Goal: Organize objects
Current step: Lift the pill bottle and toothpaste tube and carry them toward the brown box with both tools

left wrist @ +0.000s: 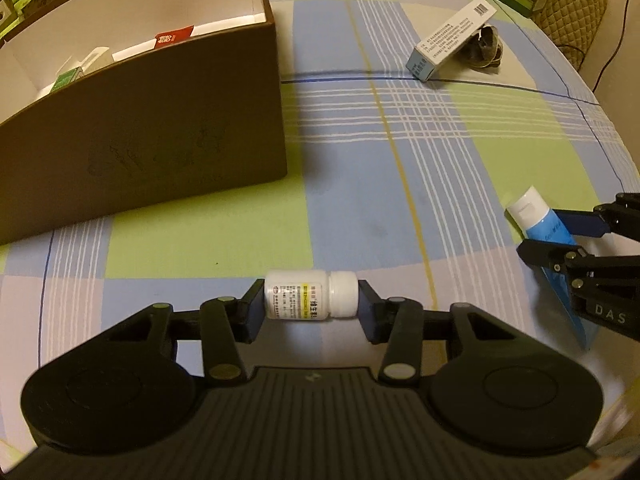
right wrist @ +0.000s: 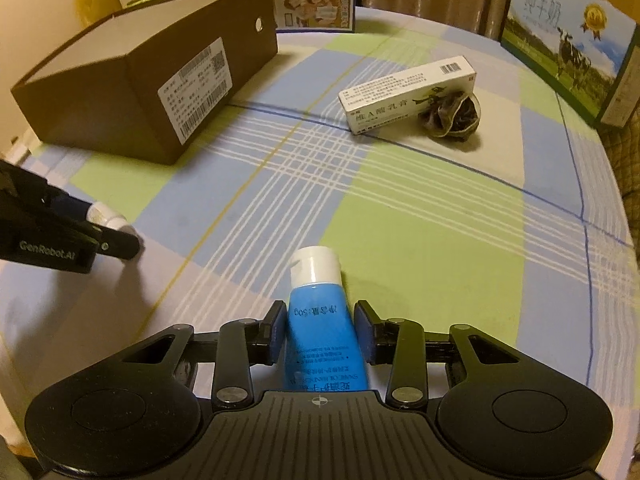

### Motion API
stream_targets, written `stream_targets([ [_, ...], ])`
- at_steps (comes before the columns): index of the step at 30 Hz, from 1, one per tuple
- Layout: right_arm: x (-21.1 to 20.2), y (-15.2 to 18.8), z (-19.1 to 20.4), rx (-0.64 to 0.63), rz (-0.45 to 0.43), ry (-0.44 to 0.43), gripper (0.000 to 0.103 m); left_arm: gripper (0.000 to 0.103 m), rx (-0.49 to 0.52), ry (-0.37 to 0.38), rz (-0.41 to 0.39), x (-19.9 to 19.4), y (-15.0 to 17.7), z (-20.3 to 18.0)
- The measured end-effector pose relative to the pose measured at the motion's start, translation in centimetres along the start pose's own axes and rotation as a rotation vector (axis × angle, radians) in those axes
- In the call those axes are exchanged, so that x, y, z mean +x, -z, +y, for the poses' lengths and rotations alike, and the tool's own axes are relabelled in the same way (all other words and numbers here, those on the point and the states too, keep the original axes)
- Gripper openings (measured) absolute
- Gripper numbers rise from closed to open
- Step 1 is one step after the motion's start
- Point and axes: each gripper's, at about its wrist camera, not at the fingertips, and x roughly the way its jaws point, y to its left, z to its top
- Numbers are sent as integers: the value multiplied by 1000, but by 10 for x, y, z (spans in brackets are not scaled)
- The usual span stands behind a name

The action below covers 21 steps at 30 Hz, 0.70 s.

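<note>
The left gripper (left wrist: 311, 309) is closing its two blue pads on a small white pill bottle (left wrist: 310, 295), which is lying sideways between them, one pad against its base and the other against its cap; whether the bottle is resting on the cloth or hanging just above it is hard to judge. The right gripper (right wrist: 321, 331) is sitting around a blue tube with a white cap (right wrist: 322, 320), its pads just beside the tube's flanks; the left pad seems to be touching, but a thin gap may be showing on the right, so a firm grip cannot be confirmed. The tube's tail is disappearing under the gripper body in the right wrist view, and its print is reading upside down. The brown cardboard box (left wrist: 140, 120) is standing open to the left, its near wall hiding most of the contents; only a green packet, a white item and a red label are peeking over the rim. Farther off, a long white carton (right wrist: 408, 94) is leaning against a crumpled dark thing (right wrist: 450, 114) too shapeless to identify. Everything is sitting on a checked tablecloth (right wrist: 420, 240) of green, blue and pale squares. A milk carton with a cow picture (right wrist: 568, 36) and other printed boxes are lining the far edge, partly cut off by the fisheye rim.
</note>
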Motion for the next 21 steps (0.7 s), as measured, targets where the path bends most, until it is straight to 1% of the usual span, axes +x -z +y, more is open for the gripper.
stream_targets([
  [8, 0, 0, 4, 0, 10, 12, 33, 41, -12, -6, 22, -2, 4, 6],
  [15, 0, -2, 9, 7, 23, 10, 33, 41, -35, -3, 15, -9, 8, 16],
  [18, -1, -4, 9, 28, 30, -18, 32, 41, -56, -4, 6, -14, 9, 24],
  [21, -4, -6, 8, 86, 27, -80, 32, 41, -81, -9, -7, -22, 12, 36],
])
